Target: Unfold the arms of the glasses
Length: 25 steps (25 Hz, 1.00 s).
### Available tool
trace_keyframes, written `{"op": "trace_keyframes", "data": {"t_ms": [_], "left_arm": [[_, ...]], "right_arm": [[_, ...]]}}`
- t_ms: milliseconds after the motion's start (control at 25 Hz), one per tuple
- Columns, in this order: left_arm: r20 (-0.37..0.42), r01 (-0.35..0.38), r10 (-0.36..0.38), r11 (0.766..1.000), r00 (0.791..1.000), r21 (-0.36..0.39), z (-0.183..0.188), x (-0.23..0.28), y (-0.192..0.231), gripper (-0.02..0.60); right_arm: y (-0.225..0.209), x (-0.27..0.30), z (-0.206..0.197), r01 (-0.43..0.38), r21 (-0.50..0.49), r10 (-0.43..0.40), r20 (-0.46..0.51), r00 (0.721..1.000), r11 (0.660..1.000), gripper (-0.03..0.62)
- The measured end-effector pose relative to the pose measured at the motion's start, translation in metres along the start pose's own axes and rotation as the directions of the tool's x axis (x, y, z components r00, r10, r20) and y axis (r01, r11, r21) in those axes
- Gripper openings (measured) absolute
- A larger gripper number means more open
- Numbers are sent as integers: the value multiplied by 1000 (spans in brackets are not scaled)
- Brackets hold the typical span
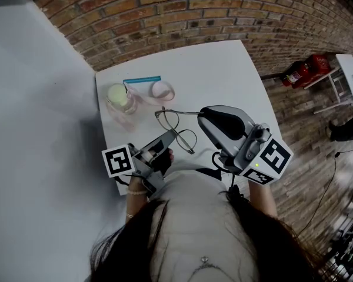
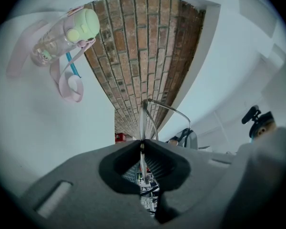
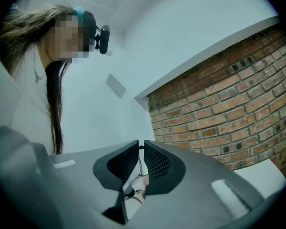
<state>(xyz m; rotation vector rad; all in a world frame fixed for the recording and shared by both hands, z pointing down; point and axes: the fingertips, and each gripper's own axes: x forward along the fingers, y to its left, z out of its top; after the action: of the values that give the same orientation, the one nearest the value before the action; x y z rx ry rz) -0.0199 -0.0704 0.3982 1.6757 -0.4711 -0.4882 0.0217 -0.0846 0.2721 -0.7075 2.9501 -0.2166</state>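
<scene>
Lifted off the counter [image 1: 223, 75], on the body side of the bottle [image 1: 120, 97], and pinched from two ends: the glasses [image 1: 177, 131]. Clamped at the wire frame by the left gripper [image 1: 172, 136], jaws shut tight on one thin strand seen edge-on in the left gripper view. Gripped at the temple arm [image 1: 182, 113] by the right gripper [image 1: 201, 116], farther from the bottle than the left one, jaws closed to a hairline on a fine wire.

Judged from that arm's line, reaching sideways away from the bottle: probably swung most of the way out already. To finish well, treat the left grip as a fixed anchor and sweep the right gripper in an arc about the hinge, never in a straight pull, to spare such thin wire a bend. Ease off on meeting the stop. Cannot tell how the second arm lies; check before regripping.

Left hand [image 1: 160, 160] wrapped round its handle nearer the body than the bottle, wrist bent, jaws aimed up and away from the body. Right gripper tilted across toward the bottle, marker cube nearest the body, its hand mostly hidden underneath.
</scene>
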Motion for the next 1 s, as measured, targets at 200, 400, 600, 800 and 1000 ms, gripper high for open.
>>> {"op": "trace_keyframes", "data": {"t_ms": [200, 400, 600, 800, 1000], "left_arm": [[-27, -2, 1, 1000, 1000, -11, -6, 2, 1, 23], [-46, -3, 2, 1000, 999, -13, -8, 3, 1, 23], [-72, -3, 3, 1000, 997, -11, -13, 4, 2, 23], [-92, -5, 4, 1000, 996, -6, -16, 6, 3, 23], [-102, -9, 9, 1000, 995, -2, -16, 5, 4, 23]], "right_arm": [[-2, -1, 1, 8, -1, -8, 6, 1000, 1000, 43], [-5, -3, 4, 18, 0, -18, 11, 1000, 1000, 43], [-9, -4, 5, 32, 2, -32, 19, 999, 999, 43], [-13, -6, 6, 39, 5, -39, 26, 999, 999, 43], [-15, -6, 6, 44, 8, -44, 29, 999, 999, 43]]}}
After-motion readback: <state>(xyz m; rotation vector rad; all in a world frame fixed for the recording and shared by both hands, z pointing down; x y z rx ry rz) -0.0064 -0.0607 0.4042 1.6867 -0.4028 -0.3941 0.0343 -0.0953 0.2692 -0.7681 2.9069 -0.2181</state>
